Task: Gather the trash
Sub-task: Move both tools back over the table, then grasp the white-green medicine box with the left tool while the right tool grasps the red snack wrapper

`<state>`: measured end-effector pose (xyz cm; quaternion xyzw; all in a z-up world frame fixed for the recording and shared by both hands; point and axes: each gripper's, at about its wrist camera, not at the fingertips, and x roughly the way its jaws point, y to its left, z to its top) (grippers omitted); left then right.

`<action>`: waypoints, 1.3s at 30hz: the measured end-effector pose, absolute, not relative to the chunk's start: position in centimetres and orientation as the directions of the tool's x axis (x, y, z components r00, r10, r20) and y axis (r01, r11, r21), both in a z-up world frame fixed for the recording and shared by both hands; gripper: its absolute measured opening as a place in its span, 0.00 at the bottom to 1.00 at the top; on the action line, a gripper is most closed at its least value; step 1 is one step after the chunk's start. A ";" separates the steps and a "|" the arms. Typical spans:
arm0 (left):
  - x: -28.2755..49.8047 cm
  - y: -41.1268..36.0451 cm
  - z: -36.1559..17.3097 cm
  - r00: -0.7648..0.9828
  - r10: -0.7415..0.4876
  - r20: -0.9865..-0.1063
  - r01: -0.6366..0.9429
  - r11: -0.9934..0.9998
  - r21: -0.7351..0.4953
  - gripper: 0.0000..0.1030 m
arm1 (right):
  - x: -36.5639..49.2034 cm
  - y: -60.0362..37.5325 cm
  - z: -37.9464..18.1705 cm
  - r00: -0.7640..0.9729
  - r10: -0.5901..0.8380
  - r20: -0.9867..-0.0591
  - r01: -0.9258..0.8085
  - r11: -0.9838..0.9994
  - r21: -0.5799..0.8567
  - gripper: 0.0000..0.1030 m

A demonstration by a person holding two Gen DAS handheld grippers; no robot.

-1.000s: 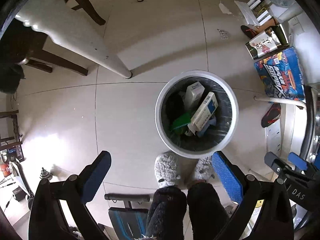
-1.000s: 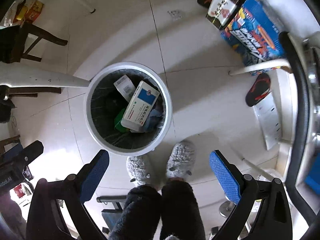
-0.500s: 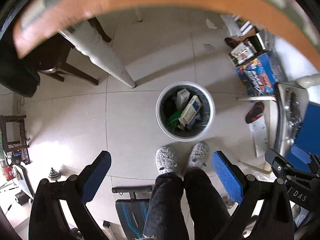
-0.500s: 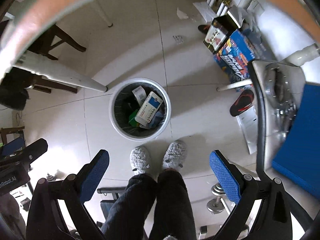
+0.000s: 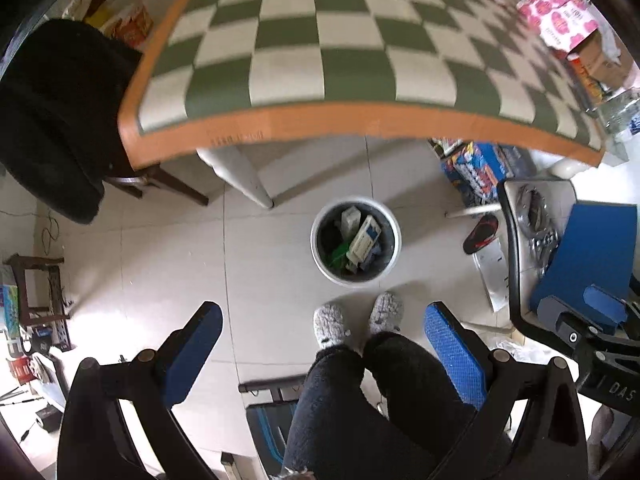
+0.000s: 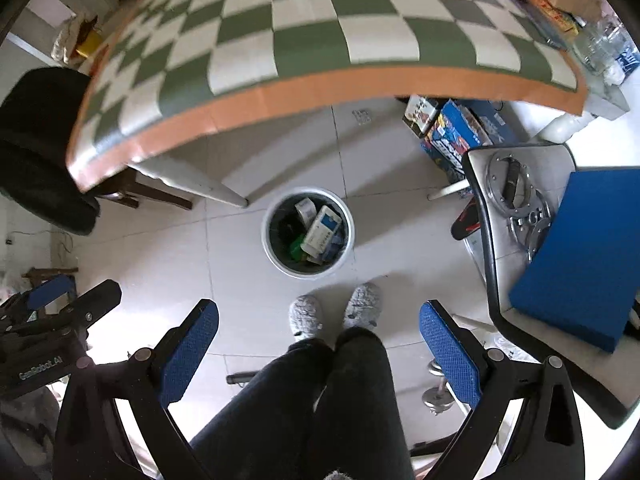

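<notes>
Two tools are hanging high over the floor, and both are spread wide with nothing between their blue pads: the left tool (image 5: 322, 342) and the right tool (image 6: 318, 340) are each framing the person's legs (image 6: 320, 392) and grey slippers (image 5: 356, 318). Just beyond the slippers the white bin (image 5: 356, 242) is standing on the tiled floor, near the desk's white leg (image 5: 244, 178), already holding boxes (image 6: 320, 230) and a green scrap. Above it the near edge of the checkered desk (image 5: 320, 60) is sweeping across both views, bare through the middle, with cartons and packets (image 5: 560, 16) crowding its far right corner.

My worry: reaching for that right-corner clutter could be tipping neighbouring cartons over the edge, since they are packed tight and blurred here. Picking something that isn't trash is another risk.

Only the right wrist view is showing the dumbbell (image 6: 438, 396) on the floor and a scrap (image 6: 362, 116) lying under the desk; the left wrist view is catching a rack (image 5: 36, 300) at the room's left side.
</notes>
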<state>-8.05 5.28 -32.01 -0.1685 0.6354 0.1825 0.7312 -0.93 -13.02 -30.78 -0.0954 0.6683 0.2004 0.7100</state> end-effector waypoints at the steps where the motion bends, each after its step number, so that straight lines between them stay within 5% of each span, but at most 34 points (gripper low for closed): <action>1: -7.8 5.5 -31.2 0.136 0.065 -0.989 -0.483 0.875 -0.008 1.00 | -0.6 -12.8 -29.8 0.024 0.176 -0.984 -0.405 0.902 0.152 0.99; 10: 0.5 9.4 -24.6 0.238 0.220 -0.946 -0.547 0.835 0.056 1.00 | 8.9 -9.4 -23.8 0.086 0.309 -0.947 -0.364 0.895 0.259 0.99; 18: 15.4 13.9 -22.6 0.263 0.276 -0.925 -0.598 0.799 0.068 1.00 | 28.7 -6.3 -23.1 0.142 0.257 -0.956 -0.375 0.908 0.188 0.99; 28: 39.9 19.2 -25.2 0.192 0.212 -0.958 -0.600 0.798 0.056 1.00 | 58.0 -2.3 -28.3 0.121 0.107 -0.987 -0.342 0.938 0.059 0.99; 39: 52.4 22.3 -31.7 0.063 0.156 -0.986 -0.520 0.848 0.101 1.00 | 70.4 1.8 -37.1 -0.004 -0.010 -1.000 -0.429 0.903 -0.008 0.99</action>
